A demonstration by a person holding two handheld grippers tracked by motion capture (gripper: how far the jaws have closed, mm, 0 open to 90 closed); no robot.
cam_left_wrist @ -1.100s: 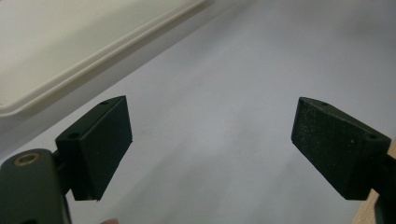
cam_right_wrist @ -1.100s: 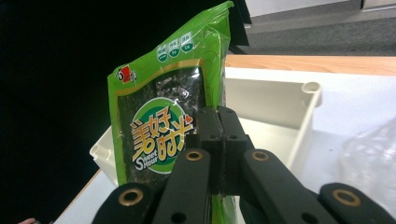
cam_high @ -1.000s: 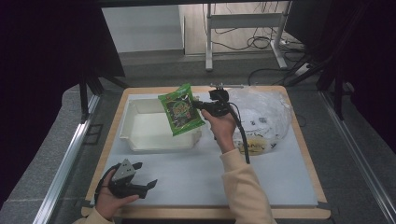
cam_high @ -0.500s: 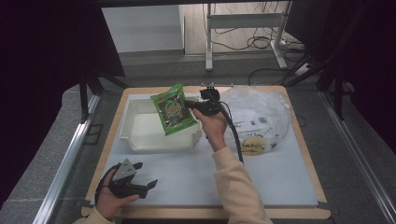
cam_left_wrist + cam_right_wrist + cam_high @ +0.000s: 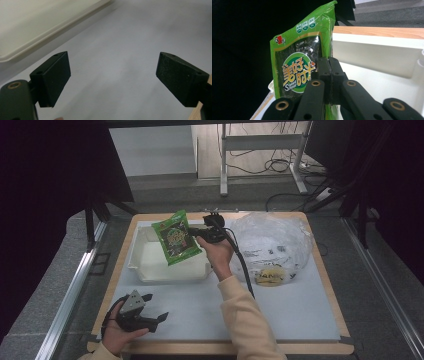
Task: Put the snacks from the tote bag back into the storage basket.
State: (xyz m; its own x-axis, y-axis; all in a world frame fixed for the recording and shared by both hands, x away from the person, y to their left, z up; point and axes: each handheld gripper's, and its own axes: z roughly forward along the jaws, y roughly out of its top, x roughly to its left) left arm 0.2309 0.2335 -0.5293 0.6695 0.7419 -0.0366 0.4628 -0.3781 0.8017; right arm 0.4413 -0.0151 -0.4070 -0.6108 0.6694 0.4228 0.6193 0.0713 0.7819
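Observation:
My right gripper [image 5: 196, 233] is shut on the edge of a green snack packet [image 5: 175, 238], holding it in the air above the white bin [image 5: 145, 254]. In the right gripper view the green snack packet [image 5: 299, 62] stands upright with my right gripper [image 5: 328, 75] pinched on its right edge, the white bin [image 5: 387, 62] behind it. Down at the table's front left, my left gripper [image 5: 152, 313] rests in a hand, open. The left gripper view has my left gripper [image 5: 112, 80] wide open over the pale mat with nothing between the jaws.
A crumpled clear plastic bag [image 5: 272, 242] with a yellow item inside lies right of the bin. A corner of the white bin [image 5: 37, 27] is at the upper left of the left gripper view. The wooden table edge [image 5: 220, 347] frames the pale mat [image 5: 200, 305].
My right gripper has carried the green packet leftward, from the bin's right end to over its middle. The left gripper has stayed put.

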